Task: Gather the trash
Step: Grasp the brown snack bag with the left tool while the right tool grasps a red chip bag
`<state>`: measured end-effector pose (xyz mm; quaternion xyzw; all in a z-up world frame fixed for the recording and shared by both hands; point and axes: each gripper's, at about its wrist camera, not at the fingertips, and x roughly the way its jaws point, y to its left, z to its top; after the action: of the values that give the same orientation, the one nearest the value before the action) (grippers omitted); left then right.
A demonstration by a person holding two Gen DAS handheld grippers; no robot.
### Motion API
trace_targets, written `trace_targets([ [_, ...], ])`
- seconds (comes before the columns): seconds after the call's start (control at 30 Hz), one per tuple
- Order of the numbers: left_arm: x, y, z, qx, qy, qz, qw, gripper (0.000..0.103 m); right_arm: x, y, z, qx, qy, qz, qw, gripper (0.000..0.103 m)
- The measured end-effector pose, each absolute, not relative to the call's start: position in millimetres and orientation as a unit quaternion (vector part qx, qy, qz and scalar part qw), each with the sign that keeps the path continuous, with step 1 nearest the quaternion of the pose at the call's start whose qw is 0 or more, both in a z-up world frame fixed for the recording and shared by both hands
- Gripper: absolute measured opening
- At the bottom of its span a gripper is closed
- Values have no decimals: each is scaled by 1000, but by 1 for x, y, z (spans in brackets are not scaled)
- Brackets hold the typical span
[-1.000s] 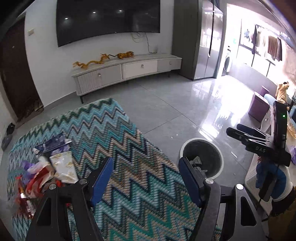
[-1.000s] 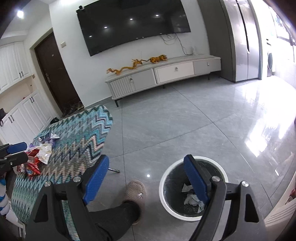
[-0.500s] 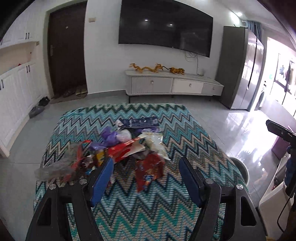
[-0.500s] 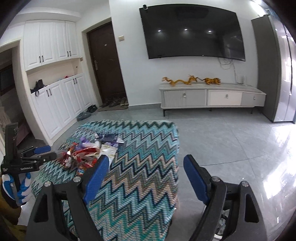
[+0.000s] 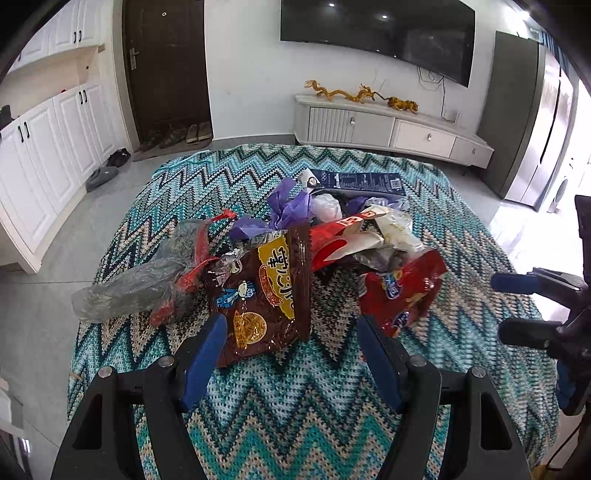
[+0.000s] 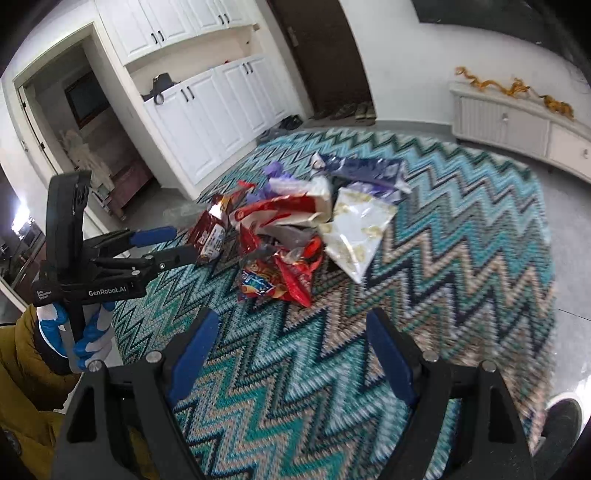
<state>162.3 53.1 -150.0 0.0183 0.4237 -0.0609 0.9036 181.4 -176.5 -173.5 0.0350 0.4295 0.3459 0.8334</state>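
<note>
A living room with grey floor tiles holds a table covered by a teal, cream and black zigzag cloth [image 5: 295,413], with a wall-mounted TV [image 5: 376,33] and a low white media cabinet [image 5: 391,129] behind it. White cupboards [image 5: 48,147] line the left wall beside a dark door [image 5: 166,66], where shoes sit on the floor.

The trash lies heaped in the middle of the cloth. Nearest the left wrist camera is a brown noodle packet [image 5: 264,295], its lower edge reaching down between the blue pads of the left gripper [image 5: 288,350]. That gripper's jaws stand wide apart and press on nothing; the left pad sits just beside the packet's corner. To the packet's left lies a crumpled clear plastic bag [image 5: 140,284] with red scraps. To its right sits a red snack bag [image 5: 402,291], and behind it are a red and white wrapper [image 5: 343,243], purple plastic [image 5: 288,206] and a dark blue carton [image 5: 362,181] at the far side.

From the right wrist view, the right gripper [image 6: 291,354] hovers over bare cloth, near side of the heap, jaws spread and empty. A white popcorn bag [image 6: 354,232] lies at the heap's right edge. A blue and white gloved hand [image 6: 77,336], with a mustard-yellow sleeve below it, grips the left gripper's handle at the left.
</note>
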Motion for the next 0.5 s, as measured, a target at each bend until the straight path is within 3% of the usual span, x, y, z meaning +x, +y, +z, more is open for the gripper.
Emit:
trace_targets([
  [0.37, 191, 61, -175, 12, 446, -60, 893, 68, 227, -147, -212, 82, 459, 386, 796, 82],
  [0.5, 198, 64, -179, 3, 450, -67, 890, 56, 235, -133, -212, 90, 458, 402, 788, 82],
])
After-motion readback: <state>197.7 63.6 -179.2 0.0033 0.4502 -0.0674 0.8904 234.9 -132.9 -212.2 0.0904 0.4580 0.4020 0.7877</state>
